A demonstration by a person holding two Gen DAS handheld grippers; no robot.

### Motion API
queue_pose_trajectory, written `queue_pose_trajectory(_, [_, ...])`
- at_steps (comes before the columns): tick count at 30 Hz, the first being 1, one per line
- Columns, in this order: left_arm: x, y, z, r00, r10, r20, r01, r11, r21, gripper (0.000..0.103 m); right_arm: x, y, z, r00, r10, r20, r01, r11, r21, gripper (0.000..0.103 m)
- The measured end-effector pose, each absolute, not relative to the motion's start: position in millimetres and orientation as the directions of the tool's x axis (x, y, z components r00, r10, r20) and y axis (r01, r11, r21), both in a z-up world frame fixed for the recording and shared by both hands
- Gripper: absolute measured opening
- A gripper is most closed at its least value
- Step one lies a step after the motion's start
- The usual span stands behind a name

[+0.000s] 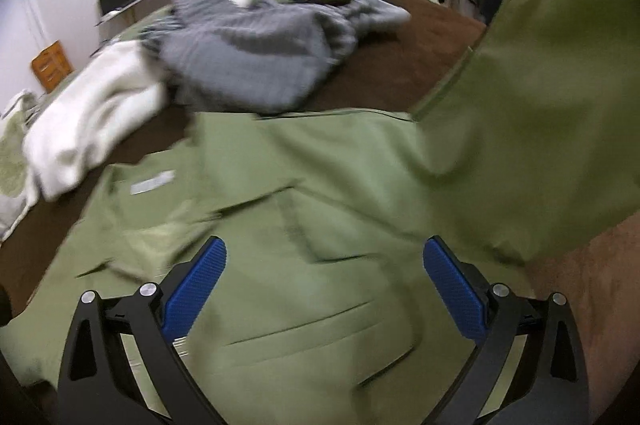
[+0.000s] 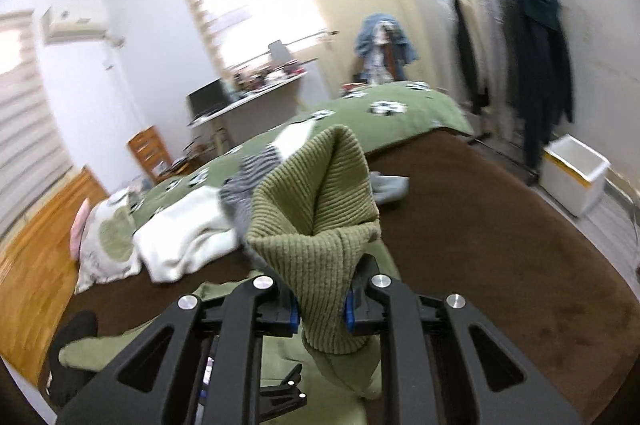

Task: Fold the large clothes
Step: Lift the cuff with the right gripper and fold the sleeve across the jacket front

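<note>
A large olive-green garment (image 1: pixel 304 209) lies spread on the brown bed cover. My left gripper (image 1: pixel 324 265) is open just above its middle, blue pads (image 1: pixel 200 285) wide apart and empty. One part of the garment, a sleeve (image 1: pixel 540 105), rises up at the right of the left wrist view. My right gripper (image 2: pixel 322 309) is shut on the sleeve's ribbed green cuff (image 2: pixel 316 209) and holds it lifted above the bed. The left gripper (image 2: pixel 280 393) shows small below it.
A grey knit garment (image 1: pixel 256 53) and a white garment (image 1: pixel 92 121) lie further back on the brown cover (image 2: pixel 480 225). A green quilt (image 2: pixel 380 113) covers the far end. A clothes rack (image 2: pixel 516 37) and white bin (image 2: pixel 572 177) stand at the right; a desk (image 2: pixel 248 97) at the back.
</note>
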State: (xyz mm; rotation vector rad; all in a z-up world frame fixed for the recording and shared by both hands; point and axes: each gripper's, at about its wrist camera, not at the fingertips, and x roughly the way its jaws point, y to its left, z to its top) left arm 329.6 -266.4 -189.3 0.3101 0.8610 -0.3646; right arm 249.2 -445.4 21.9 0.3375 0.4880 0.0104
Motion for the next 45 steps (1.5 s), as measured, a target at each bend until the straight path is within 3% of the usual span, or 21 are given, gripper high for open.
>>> queue_pose_trajectory(5, [331.1, -167.9, -154.9, 0.665, -0.107, -0.739, 0.308, 0.941, 0.140, 0.097, 275.8, -350.1, 4.5, 0.854, 0.179, -0.488, -0.045, 0.961, 0.275, 0.016])
queue_pose_trajectory(11, [325.4, -73.5, -141.1, 0.717, 0.014, -0.697, 0.181, 0.962, 0.205, 0.097, 298.4, -237.6, -54.6, 0.796, 0.208, -0.569, -0.129, 0.976, 0.177, 0.015])
queue_pose_trajectory(16, [325.3, -22.5, -154.2, 0.658, 0.009, -0.753, 0.123, 0.985, 0.119, 0.097, 315.4, -173.6, -131.1, 0.716, 0.175, -0.676, -0.148, 0.984, 0.097, 0.015])
queue_pose_trajectory(24, [317.6, 20.1, -184.8, 0.615, 0.063, -0.786, 0.064, 0.989, 0.130, 0.097, 339.0, -135.1, -249.9, 0.518, 0.178, -0.837, -0.149, 0.982, 0.116, 0.018])
queue_pose_trajectory(27, [315.1, 29.4, -191.4, 0.604, 0.066, -0.795, 0.045, 0.992, 0.116, 0.097, 330.9, -125.6, -254.9, 0.539, 0.155, -0.828, -0.171, 0.983, 0.072, 0.020])
queue_pose_trajectory(32, [314.1, 39.0, -194.2, 0.593, 0.067, -0.802, 0.017, 0.995, 0.096, 0.097, 329.5, -130.4, -249.1, 0.522, 0.192, -0.831, -0.176, 0.978, 0.115, 0.025])
queue_pose_trajectory(33, [312.6, 40.4, -191.8, 0.594, 0.066, -0.801, 0.012, 0.996, 0.091, 0.097, 328.6, -134.1, -243.9, 0.515, 0.221, -0.828, -0.181, 0.972, 0.147, 0.033])
queue_pose_trajectory(34, [310.6, 41.9, -187.6, 0.599, 0.066, -0.798, 0.008, 0.996, 0.088, 0.097, 328.5, -140.9, -238.6, 0.509, 0.278, -0.815, -0.196, 0.959, 0.205, 0.061])
queue_pose_trajectory(36, [307.6, 43.5, -179.4, 0.610, 0.066, -0.790, 0.006, 0.996, 0.088, 0.097, 309.6, -145.2, -213.8, 0.574, 0.280, -0.769, -0.195, 0.959, 0.204, 0.087])
queue_pose_trajectory(39, [303.2, 43.0, -161.4, 0.629, 0.069, -0.774, 0.005, 0.996, 0.092, 0.097, 275.3, -147.0, -173.5, 0.677, 0.221, -0.702, -0.237, 0.968, 0.077, 0.092])
queue_pose_trajectory(45, [299.2, 15.8, -132.5, 0.654, -0.002, -0.756, 0.069, 0.996, 0.056, 0.097, 254.0, -205.6, -136.6, 0.682, 0.204, -0.703, -0.194, 0.976, 0.095, 0.097])
